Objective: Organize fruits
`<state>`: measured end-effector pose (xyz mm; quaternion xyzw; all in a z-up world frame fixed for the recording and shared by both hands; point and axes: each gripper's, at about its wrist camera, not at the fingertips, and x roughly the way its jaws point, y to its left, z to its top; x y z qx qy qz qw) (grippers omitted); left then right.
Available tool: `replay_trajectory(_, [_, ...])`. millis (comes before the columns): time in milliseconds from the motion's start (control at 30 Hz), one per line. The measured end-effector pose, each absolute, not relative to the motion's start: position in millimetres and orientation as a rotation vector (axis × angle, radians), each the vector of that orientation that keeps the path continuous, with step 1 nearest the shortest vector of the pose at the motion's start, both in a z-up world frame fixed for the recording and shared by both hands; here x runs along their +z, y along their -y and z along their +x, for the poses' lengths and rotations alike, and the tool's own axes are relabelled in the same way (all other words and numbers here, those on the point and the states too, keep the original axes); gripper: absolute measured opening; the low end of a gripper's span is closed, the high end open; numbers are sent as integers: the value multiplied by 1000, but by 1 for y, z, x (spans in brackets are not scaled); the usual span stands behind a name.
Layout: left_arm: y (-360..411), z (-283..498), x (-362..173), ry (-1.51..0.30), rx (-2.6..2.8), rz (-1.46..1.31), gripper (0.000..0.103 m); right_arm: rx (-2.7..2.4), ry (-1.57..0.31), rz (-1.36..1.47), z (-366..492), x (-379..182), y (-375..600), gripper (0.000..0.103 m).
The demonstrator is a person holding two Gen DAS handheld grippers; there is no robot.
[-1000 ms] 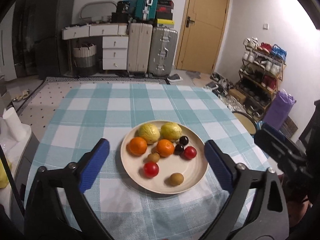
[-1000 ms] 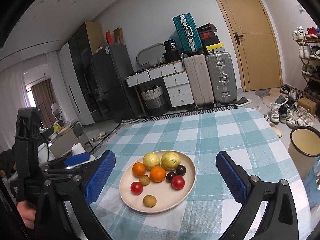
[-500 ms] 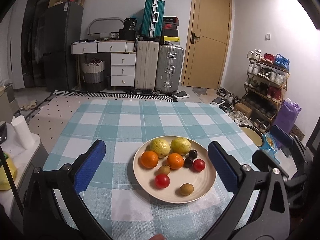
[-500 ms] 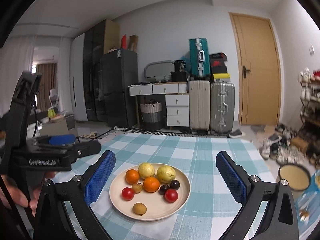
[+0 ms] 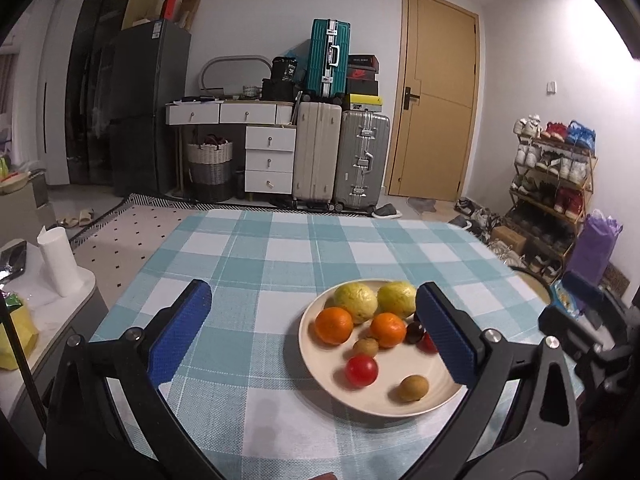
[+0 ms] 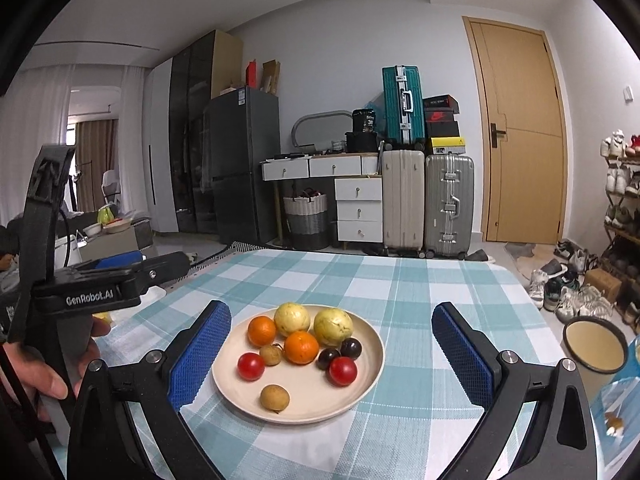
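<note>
Cream plate (image 6: 360,394) of mixed fruit (both grippers' jaws wide apart).

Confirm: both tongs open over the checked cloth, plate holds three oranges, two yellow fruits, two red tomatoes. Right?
Not quite: the plate holds two oranges, not three. The right wrist view shows it plainly. The rest stands: left tongs and right tongs open, two yellow fruits, two red tomatoes, checked cloth.

Dim indoor light, fisheye warp w/ dark vignette corners.
</note>
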<state>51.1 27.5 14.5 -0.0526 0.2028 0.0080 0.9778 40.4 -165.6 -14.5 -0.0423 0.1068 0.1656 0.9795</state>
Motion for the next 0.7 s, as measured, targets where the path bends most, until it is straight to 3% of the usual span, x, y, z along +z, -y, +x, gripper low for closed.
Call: replay_trajectory(700, [-14,59,-35,-390,51,-25,102,318,-241,-93,52,-39,172,103])
